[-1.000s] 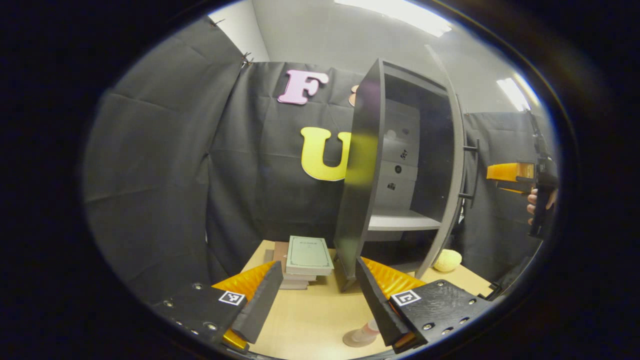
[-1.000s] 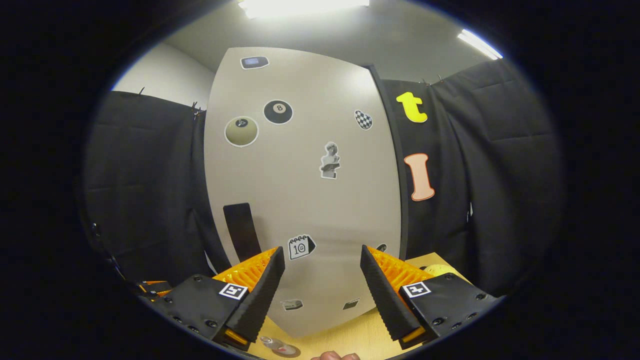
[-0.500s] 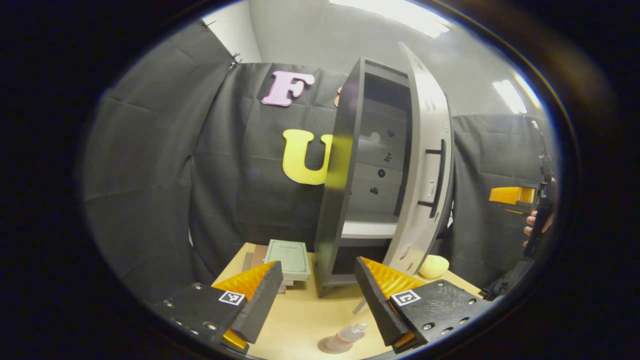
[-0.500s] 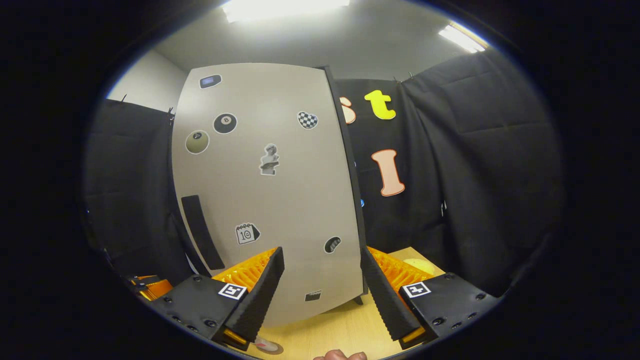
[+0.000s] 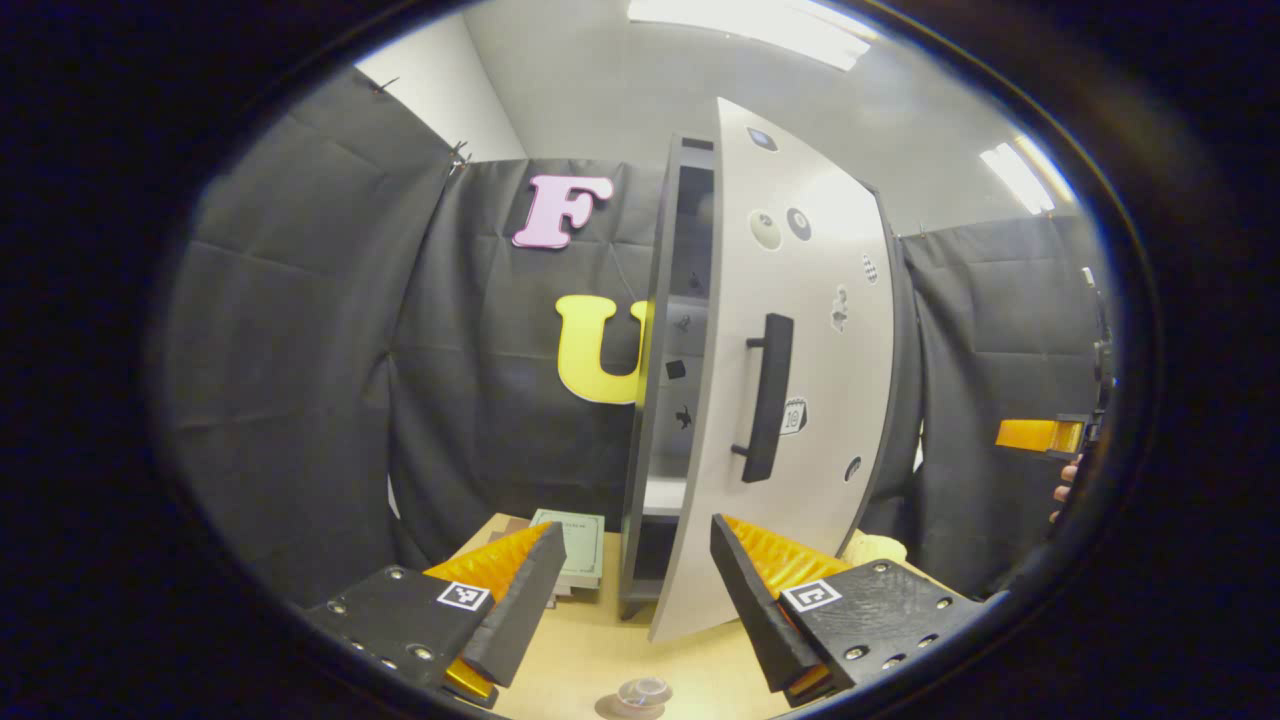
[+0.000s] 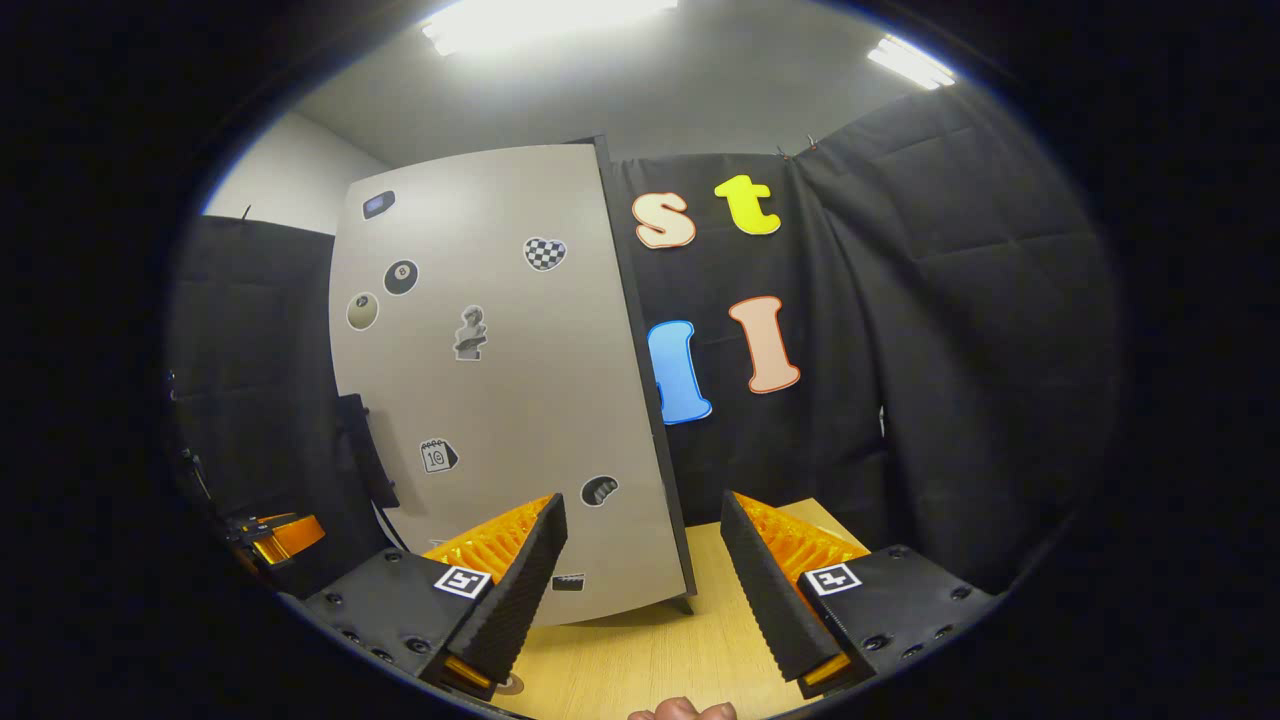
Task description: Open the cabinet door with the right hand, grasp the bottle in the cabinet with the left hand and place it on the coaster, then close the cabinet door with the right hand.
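The dark cabinet point(image 5: 650, 400) stands on the wooden table, its pale sticker-covered door point(image 5: 800, 400) swung almost shut, leaving a narrow gap. A black handle point(image 5: 765, 395) runs down the door. The clear bottle point(image 5: 643, 690) stands on the coaster point(image 5: 612, 708) at the bottom edge, just below my left gripper point(image 5: 635, 528), which is open and holds nothing. My right gripper point(image 6: 643, 500) is open too, facing the door point(image 6: 490, 380) near its hinge edge, apart from it. It also appears far right point(image 5: 1040, 435), held by a hand.
A small stack of books point(image 5: 570, 540) lies left of the cabinet. A pale yellow round object point(image 5: 880, 548) sits on the table to its right. Black cloth walls close in the booth behind and on both sides.
The cabinet door has swung from wide open to nearly shut. Both grippers have drawn back from the cabinet, and the bottle now sits lower in the left gripper view.
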{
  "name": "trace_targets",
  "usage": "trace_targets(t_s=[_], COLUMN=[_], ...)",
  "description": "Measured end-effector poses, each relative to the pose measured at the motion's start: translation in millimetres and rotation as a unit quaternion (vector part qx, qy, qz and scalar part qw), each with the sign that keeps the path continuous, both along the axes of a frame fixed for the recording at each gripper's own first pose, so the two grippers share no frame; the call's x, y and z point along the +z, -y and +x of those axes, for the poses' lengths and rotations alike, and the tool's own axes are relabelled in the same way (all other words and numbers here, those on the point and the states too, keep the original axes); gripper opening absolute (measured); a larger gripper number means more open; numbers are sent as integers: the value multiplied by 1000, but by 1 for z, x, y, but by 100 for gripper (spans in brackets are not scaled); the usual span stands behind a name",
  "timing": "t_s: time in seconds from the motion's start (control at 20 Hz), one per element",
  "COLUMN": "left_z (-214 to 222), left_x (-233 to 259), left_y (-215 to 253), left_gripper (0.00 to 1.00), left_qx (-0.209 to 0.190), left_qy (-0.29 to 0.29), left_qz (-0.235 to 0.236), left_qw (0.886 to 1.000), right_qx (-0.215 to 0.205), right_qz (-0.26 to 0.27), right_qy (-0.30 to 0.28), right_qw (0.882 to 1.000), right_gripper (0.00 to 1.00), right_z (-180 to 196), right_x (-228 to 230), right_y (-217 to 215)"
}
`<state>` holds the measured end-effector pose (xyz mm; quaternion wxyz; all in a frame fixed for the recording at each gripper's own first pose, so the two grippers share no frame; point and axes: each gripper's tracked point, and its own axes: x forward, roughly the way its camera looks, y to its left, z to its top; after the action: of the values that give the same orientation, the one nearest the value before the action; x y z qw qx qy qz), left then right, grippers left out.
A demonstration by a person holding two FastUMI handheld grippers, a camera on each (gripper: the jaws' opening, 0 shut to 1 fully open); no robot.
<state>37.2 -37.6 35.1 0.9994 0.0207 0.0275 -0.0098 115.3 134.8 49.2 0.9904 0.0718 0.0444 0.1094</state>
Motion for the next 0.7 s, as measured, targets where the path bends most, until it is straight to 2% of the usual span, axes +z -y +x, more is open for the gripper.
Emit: trace_targets(t_s=[0.4, 0.7], left_z=[-14, -14], left_x=[1, 22], left_y=[58, 67], left_gripper=[87, 90], left_qx=[46, 51], left_qy=[14, 19], left_qz=[1, -39], left_qw=[999, 998], right_qx=[35, 25], right_qz=[-50, -21], right_qy=[23, 3], right_qw=[998, 999], right_gripper=[98, 98], right_z=[12, 16], right_x=[6, 12], right_y=[45, 53])
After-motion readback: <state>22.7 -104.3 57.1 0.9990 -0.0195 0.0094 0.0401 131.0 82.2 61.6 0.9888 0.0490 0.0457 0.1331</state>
